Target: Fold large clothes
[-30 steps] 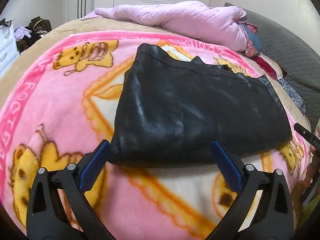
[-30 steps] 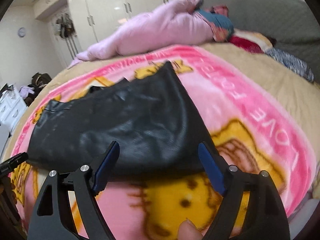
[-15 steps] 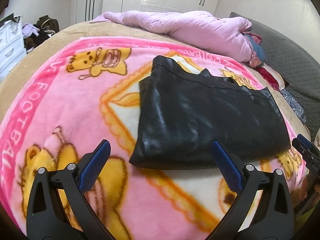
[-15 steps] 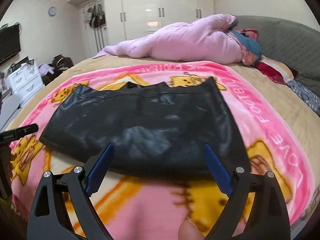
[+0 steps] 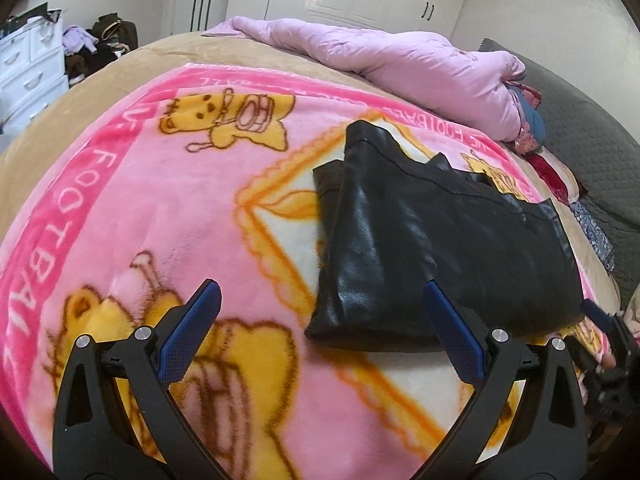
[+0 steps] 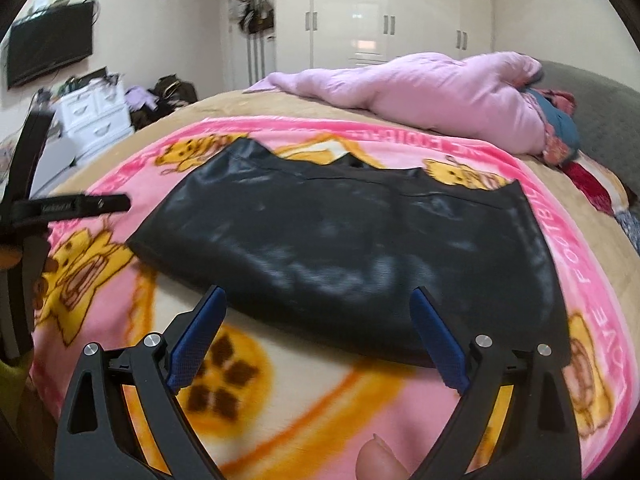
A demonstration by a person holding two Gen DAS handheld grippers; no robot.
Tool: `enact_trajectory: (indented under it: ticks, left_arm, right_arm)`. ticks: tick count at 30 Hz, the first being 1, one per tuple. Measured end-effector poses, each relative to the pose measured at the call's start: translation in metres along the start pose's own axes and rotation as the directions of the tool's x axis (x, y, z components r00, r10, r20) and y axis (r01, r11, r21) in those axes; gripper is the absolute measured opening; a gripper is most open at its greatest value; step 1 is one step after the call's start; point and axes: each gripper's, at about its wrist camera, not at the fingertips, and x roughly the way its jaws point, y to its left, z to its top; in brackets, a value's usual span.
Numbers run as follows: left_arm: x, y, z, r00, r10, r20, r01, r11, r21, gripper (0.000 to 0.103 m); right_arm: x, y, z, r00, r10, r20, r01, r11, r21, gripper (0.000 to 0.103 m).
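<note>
A black leather-like garment (image 5: pixel 432 240) lies folded into a flat rectangle on a pink cartoon blanket (image 5: pixel 160 208); it also shows in the right wrist view (image 6: pixel 360 248). My left gripper (image 5: pixel 320 332) is open and empty, hovering just short of the garment's near left corner. My right gripper (image 6: pixel 320 332) is open and empty, hovering just in front of the garment's near edge. The left gripper shows at the left edge of the right wrist view (image 6: pixel 80 206); the right gripper shows at the right edge of the left wrist view (image 5: pixel 612 340).
A pink quilt (image 6: pixel 420 92) is bundled at the far side of the bed, with pillows (image 6: pixel 560 128) and a grey headboard (image 5: pixel 592 132) to the right. White drawers (image 6: pixel 96 116) and a wall TV (image 6: pixel 48 52) stand off to the left; wardrobes (image 6: pixel 380 20) behind.
Both grippers have pulled back from the garment and stayed open. The left view has swung left, the right view has swung to face the garment squarely. The garment lies unchanged.
</note>
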Motion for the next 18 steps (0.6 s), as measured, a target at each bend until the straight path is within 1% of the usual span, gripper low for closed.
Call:
enact_trajectory:
  ticks: [4, 9, 13, 18]
  left_arm:
    - [0.001, 0.004, 0.004, 1.000, 0.010, 0.007, -0.010, 1.000, -0.007, 0.095]
    - [0.005, 0.010, 0.008, 1.000, 0.019, 0.001, -0.019, 1.000, -0.020, 0.095]
    - [0.010, 0.015, 0.014, 1.000, 0.026, 0.007, -0.026, 0.999, -0.032, 0.095]
    - [0.026, 0.023, 0.026, 1.000, 0.024, -0.008, -0.025, 0.998, -0.064, 0.095]
  right_arm:
    - [0.011, 0.027, 0.000, 1.000, -0.008, -0.014, 0.006, 0.996, -0.085, 0.092]
    - [0.028, 0.057, 0.002, 0.999, 0.005, -0.039, -0.011, 0.987, -0.161, 0.092]
    - [0.042, 0.084, -0.001, 0.999, -0.014, -0.052, 0.000, 0.968, -0.252, 0.093]
    - [0.069, 0.118, -0.005, 0.995, -0.074, -0.064, 0.044, 0.925, -0.377, 0.093]
